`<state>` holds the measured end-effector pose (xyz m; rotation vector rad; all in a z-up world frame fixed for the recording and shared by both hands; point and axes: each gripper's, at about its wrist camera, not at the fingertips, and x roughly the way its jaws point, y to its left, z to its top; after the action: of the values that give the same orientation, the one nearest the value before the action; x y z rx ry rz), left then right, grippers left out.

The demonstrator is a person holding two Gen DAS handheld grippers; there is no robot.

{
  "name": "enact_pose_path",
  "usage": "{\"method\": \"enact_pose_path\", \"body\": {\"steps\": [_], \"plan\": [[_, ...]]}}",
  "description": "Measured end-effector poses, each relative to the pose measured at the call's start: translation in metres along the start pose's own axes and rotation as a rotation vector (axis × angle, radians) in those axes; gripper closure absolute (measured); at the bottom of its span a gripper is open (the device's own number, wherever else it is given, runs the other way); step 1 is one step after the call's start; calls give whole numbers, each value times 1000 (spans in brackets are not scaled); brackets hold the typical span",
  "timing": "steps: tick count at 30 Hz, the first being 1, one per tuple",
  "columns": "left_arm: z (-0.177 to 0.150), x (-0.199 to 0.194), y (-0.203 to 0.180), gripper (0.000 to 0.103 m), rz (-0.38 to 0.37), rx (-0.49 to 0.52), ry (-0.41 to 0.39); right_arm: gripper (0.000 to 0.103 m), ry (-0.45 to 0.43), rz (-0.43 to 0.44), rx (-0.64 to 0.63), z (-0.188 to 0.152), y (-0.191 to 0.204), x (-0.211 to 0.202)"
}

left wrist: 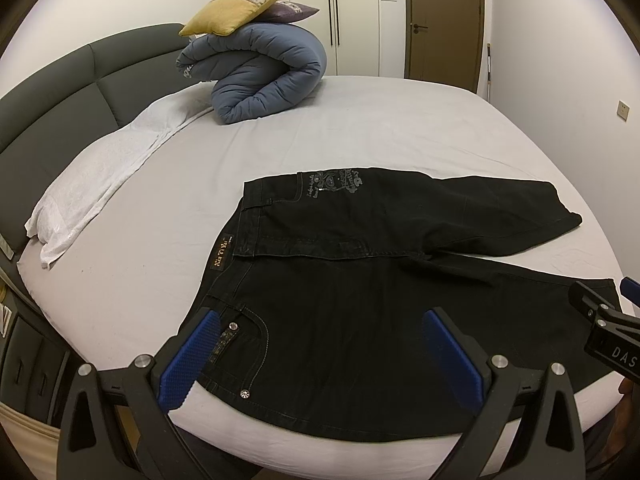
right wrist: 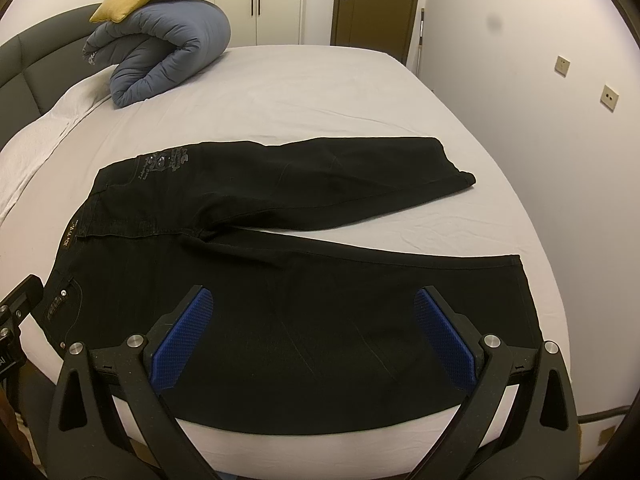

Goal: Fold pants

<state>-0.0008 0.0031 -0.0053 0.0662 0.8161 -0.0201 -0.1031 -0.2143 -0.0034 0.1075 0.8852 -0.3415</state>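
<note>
Fingers point(left wrist: 190, 354) of your left gripper point(left wrist: 320, 356) and your right gripper point(right wrist: 314, 338) are spread wide and hold nothing. Black jeans point(right wrist: 280, 280) lie flat and unfolded on the bed point(right wrist: 300, 92), legs splayed, so you likely start at the near leg.

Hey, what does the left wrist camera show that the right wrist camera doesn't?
Only the left wrist view shows the long white pillow whole and the waistband's gold label clearly. Only the right wrist view shows two wall sockets and the near leg's hem. Both show the black pants spread flat on the bed, the rolled blue duvet, and open tongs.
</note>
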Motion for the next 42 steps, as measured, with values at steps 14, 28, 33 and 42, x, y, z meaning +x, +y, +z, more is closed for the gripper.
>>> {"method": "enact_pose_path", "body": {"steps": [14, 28, 33, 42], "plan": [[0, 0, 0, 0, -1, 1, 1, 0, 2, 1, -1, -1, 1, 0], [0, -3, -1, 0, 0, -2, 1, 0, 9, 8, -5, -7, 4, 3], [1, -3, -1, 0, -11, -6, 3, 0, 12, 10, -7, -7, 4, 5], [3, 0, 2, 0, -18, -5, 2, 0, 20, 19, -20, -5, 7, 9]]}}
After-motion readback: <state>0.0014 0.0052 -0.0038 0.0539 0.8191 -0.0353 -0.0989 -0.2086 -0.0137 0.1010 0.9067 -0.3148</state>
